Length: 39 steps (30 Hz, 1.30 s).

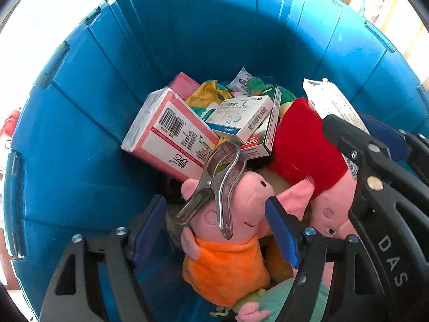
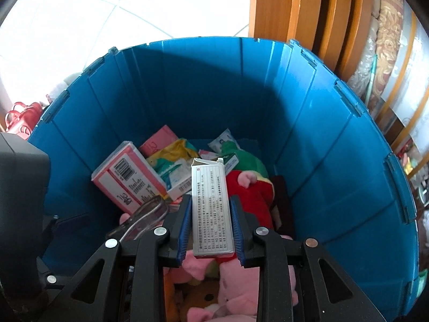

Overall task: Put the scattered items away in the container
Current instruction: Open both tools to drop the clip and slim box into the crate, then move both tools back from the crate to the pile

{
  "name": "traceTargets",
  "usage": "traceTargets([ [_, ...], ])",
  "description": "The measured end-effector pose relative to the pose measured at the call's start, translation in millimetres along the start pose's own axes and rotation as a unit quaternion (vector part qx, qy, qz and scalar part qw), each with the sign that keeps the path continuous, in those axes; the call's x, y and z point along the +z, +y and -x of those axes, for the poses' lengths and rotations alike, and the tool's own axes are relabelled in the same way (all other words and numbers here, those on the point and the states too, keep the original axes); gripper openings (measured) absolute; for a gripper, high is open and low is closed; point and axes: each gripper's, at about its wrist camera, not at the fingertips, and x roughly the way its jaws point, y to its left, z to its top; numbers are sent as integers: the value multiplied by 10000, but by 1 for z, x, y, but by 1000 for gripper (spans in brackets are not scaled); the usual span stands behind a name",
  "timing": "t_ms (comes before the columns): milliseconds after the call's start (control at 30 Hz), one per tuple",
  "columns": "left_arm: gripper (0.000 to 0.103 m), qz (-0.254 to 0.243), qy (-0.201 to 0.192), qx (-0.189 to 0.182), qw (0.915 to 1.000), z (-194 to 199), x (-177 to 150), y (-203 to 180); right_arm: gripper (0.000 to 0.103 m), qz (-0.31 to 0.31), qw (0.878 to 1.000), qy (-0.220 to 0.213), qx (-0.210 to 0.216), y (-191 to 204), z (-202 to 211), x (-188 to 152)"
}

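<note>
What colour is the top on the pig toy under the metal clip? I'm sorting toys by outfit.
Orange; the pig toy shows best in the left wrist view, metal clip lying across its face.

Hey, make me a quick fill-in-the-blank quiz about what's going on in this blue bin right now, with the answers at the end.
1. The right gripper is shut on a white ____.
2. The metal clip lies on the head of the pig plush in the ____ dress.
3. The left gripper is ____ and holds nothing.
4. The pink tissue pack leans against the wall of the ____ bin.

Answers: box; orange; open; blue
</note>
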Motion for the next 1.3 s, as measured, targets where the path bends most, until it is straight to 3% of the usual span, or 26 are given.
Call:
traceTargets([
  [67, 76, -6, -13, -10, 10000, -2, 2, 0, 31, -6, 10000, -14, -14, 0, 0, 0],
  [167, 76, -26, -31, -1, 10000, -2, 2, 0, 44, -22, 10000, -6, -40, 0, 0, -1],
  [367, 76, -47, -118, -30, 9999, 6, 2, -1, 45, -176, 9996, -205, -113, -4, 8, -1],
  [600, 76, 102, -634, -233, 9977, 46, -5, 14, 45, -314, 9957, -716, -494, -11, 42, 6],
  [667, 76, 68, -769, -291, 9966, 63, -11, 17, 45, -409, 9962, -747, -207, -13, 56, 10],
  [733, 76, 53, -981, -328, 9946, 82, -18, 22, 45, -352, 9948, -926, -233, -11, 78, 11],
  [867, 76, 162, -1390, -460, 9891, 121, -38, 37, 56, -101, 9901, -1396, -76, 5, 124, 2],
  [933, 76, 219, -1556, -523, 9862, 138, -49, 46, 56, -15, 9869, -1612, 51, 15, 145, -6],
  [1300, 80, 703, -2394, -86, 9683, 192, -120, 124, 63, 368, 9745, -2081, 751, 103, 192, -46],
])
